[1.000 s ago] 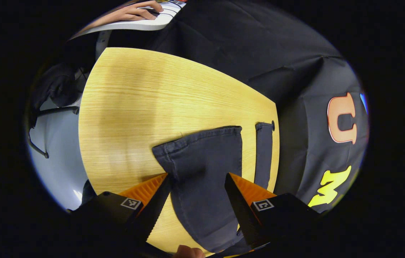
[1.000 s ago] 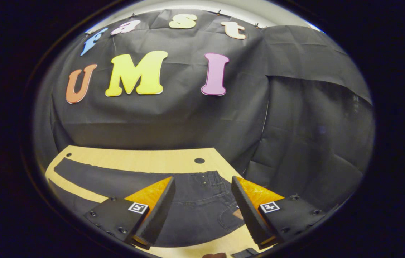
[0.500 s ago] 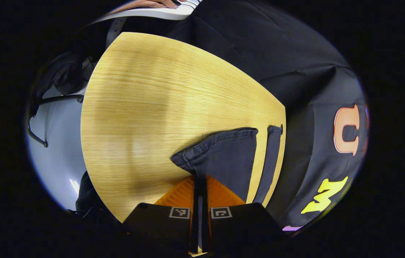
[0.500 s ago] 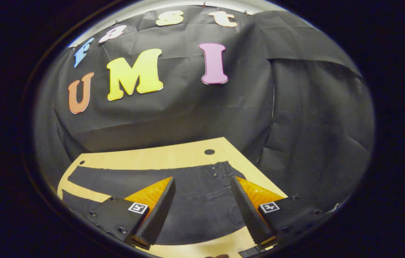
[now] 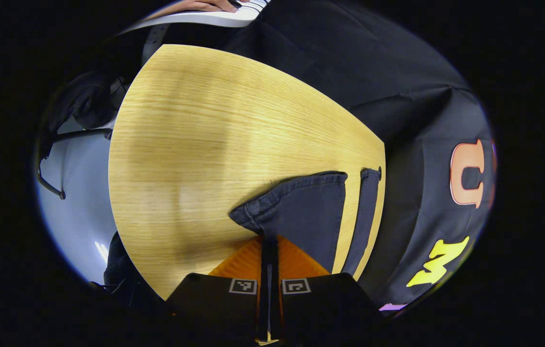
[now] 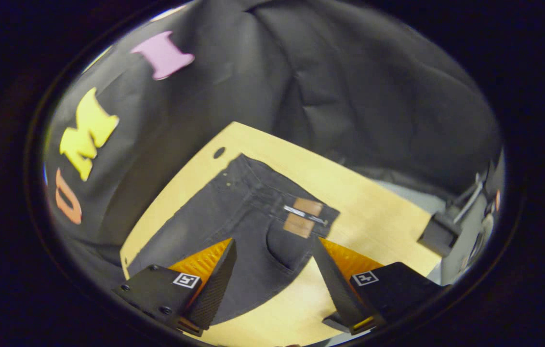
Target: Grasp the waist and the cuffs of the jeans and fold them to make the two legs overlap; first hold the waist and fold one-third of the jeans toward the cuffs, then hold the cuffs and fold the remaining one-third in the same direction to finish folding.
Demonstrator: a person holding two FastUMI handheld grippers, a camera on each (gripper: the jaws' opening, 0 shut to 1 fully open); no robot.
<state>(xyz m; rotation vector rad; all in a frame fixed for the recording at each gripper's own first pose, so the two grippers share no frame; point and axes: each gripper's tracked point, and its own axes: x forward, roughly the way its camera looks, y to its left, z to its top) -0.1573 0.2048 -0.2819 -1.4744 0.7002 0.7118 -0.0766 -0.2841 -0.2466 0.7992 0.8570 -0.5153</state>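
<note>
Dark jeans (image 6: 248, 217) flat on counter (image 6: 373, 212), mid-frame. Left gripper (image 5: 268, 241) jaws clamped on near cuff (image 5: 296, 207); right gripper (image 6: 272, 284) jaws apart above waist (image 6: 291, 207). Likely soft, heavy, floppy: best pinched at thick hems.

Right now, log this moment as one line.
left tool: shut on dark denim jeans cuff | right tool: open above waist | jeans flat on wooden table | legs not yet overlapped

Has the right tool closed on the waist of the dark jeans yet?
No, the right tool hangs open above the dark denim jeans, its fingers spread apart near the waist with the brown patch.
</note>
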